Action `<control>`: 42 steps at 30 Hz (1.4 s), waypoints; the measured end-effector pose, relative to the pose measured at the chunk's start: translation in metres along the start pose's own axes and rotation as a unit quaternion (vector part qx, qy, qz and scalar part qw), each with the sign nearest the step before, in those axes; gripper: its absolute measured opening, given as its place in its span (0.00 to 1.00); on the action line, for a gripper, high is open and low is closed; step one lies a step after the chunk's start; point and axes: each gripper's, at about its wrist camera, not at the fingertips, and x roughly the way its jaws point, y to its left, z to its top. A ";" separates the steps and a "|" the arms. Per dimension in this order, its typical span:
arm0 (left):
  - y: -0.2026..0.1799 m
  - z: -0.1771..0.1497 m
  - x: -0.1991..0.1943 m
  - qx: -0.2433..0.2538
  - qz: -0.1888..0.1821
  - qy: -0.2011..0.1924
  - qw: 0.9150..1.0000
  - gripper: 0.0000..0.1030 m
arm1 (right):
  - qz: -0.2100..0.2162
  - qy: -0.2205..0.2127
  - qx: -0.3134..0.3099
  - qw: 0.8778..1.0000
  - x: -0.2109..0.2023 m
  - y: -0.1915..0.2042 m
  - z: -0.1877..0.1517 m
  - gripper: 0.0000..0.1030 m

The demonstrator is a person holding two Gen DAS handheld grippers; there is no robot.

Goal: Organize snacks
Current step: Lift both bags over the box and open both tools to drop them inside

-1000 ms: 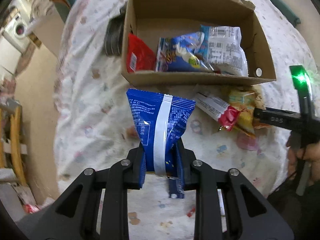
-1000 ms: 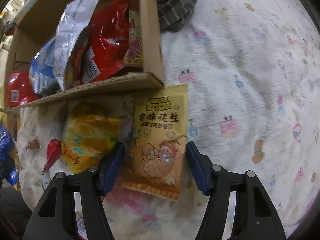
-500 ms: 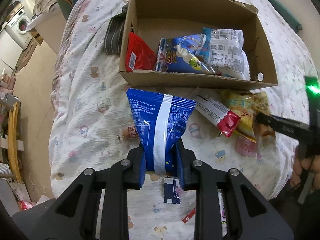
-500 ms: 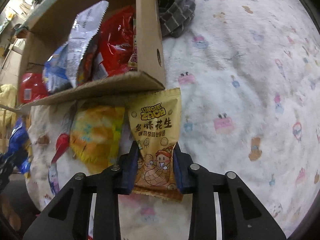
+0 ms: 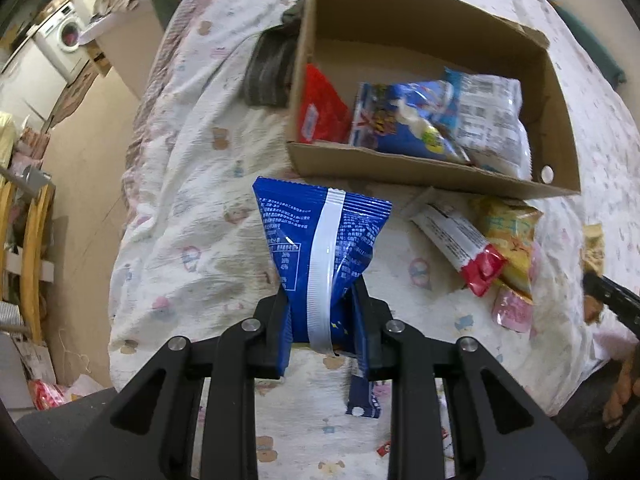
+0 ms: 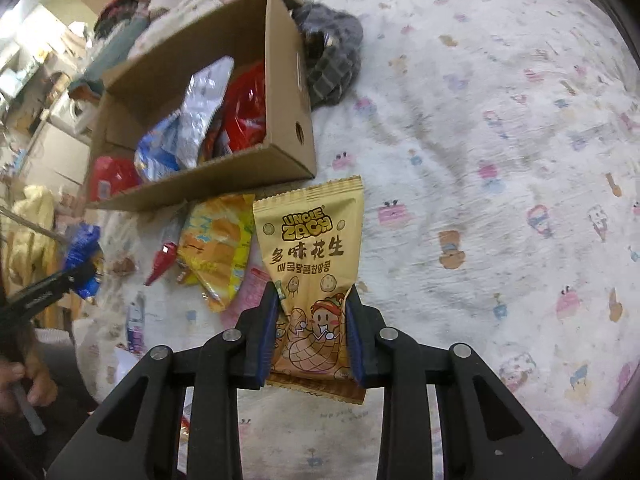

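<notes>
A: Where does each camera sit?

B: Each rides behind its tongs, looking steeply down along them at the bed (image 6: 500,128), close in.

A: What do both views share?

B: The box (image 5: 420,164) (image 6: 224,184) beyond the tips, and the loose packets before it.

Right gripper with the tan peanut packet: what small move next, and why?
Probably carry it up and over the near wall of the brown cardboard box, then release. The right gripper has just closed on the tan peanut packet, which is already lifted off the patterned bedsheet, and other snacks are in the box.
</notes>
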 end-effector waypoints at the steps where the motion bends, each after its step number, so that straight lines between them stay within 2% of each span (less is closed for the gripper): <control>1: 0.003 0.000 -0.001 -0.004 0.000 -0.003 1.000 0.21 | 0.001 -0.011 0.002 1.000 -0.005 0.000 0.000 0.30; 3: 0.007 0.000 -0.003 -0.012 0.001 -0.008 1.000 0.21 | 0.007 -0.037 0.010 0.999 -0.014 0.001 0.001 0.30; 6: 0.011 0.002 -0.006 -0.011 0.022 -0.019 1.000 0.21 | 0.004 -0.080 0.013 0.997 -0.029 0.002 0.004 0.30; 10: 0.017 0.006 -0.014 -0.020 0.023 -0.029 0.999 0.21 | 0.014 -0.136 0.021 0.990 -0.053 -0.001 0.009 0.30; 12: 0.016 0.009 -0.019 -0.019 0.017 -0.032 0.999 0.21 | 0.041 -0.150 0.031 0.987 -0.062 -0.003 0.014 0.30; 19: 0.014 0.028 -0.040 -0.021 0.008 -0.062 0.998 0.21 | 0.073 -0.197 0.024 0.977 -0.083 0.012 0.033 0.30; 27: 0.008 0.059 -0.060 -0.004 0.005 -0.104 0.995 0.21 | 0.096 -0.199 0.021 0.975 -0.072 0.032 0.062 0.30; 35: -0.010 0.094 -0.048 0.008 -0.006 -0.105 0.994 0.21 | 0.091 -0.169 -0.017 0.981 -0.043 0.061 0.096 0.30; 42: -0.026 0.131 -0.022 0.003 -0.012 -0.099 0.995 0.22 | 0.078 -0.133 -0.013 0.988 -0.010 0.063 0.121 0.31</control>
